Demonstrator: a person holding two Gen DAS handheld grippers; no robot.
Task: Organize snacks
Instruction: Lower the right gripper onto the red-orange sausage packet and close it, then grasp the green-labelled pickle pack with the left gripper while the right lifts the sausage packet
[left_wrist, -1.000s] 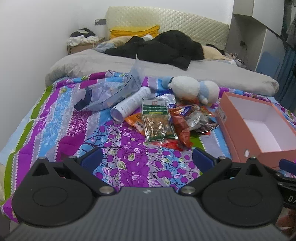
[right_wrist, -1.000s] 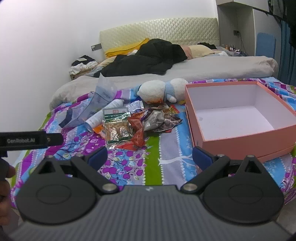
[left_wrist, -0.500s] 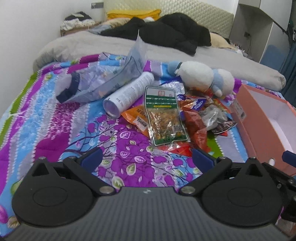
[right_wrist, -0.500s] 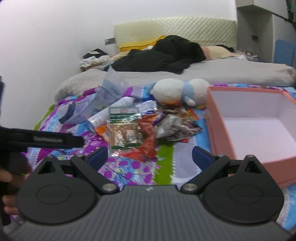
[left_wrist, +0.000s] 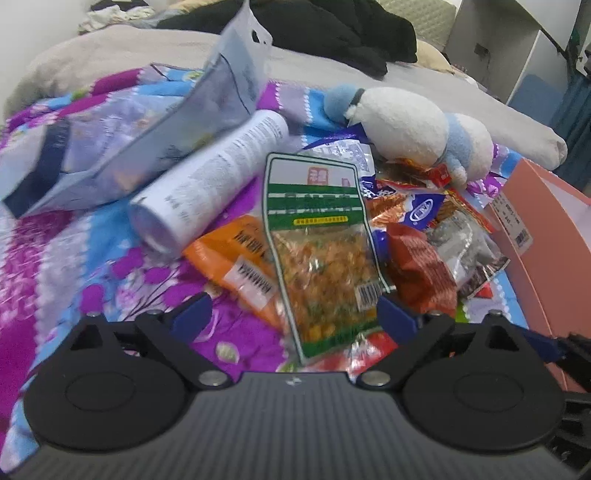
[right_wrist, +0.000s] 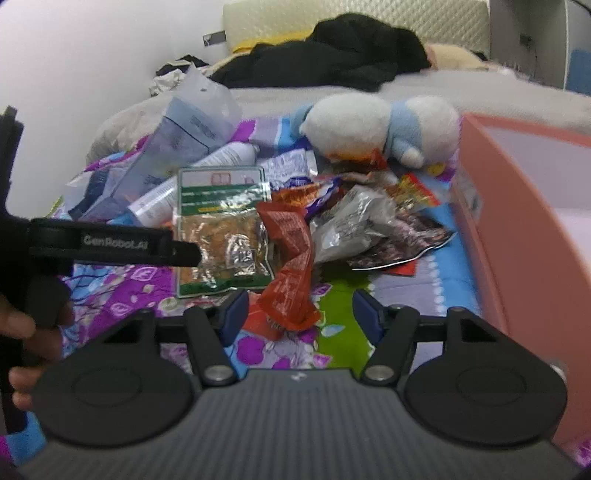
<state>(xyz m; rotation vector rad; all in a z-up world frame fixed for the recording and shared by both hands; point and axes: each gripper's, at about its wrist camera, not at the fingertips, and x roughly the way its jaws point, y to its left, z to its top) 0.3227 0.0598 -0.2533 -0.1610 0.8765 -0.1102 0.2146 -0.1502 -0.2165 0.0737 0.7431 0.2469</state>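
A pile of snack packets lies on the patterned bedspread (left_wrist: 110, 266). My left gripper (left_wrist: 293, 317) is low over the near end of a green-topped clear snack bag (left_wrist: 317, 236). That end lies between its wide jaws, which are closing without touching it. An orange packet (left_wrist: 236, 266) sits left of the bag. My right gripper (right_wrist: 300, 314) straddles the lower end of a crumpled red packet (right_wrist: 291, 266). Its jaws are closing and the pads stand clear of the packet. An open pink box (right_wrist: 517, 206) is on the right.
A white tube (left_wrist: 207, 184) and a clear pouch (left_wrist: 147, 129) lie left of the pile, with a plush toy (left_wrist: 406, 122) behind it. One of the left gripper's fingers (right_wrist: 110, 245) crosses the right view, a hand (right_wrist: 22, 332) below it. Dark clothes lie farther up the bed.
Both grippers have dropped forward towards the snack pile, which now fills both views. The right jaws have narrowed markedly. The left jaws have narrowed slightly.
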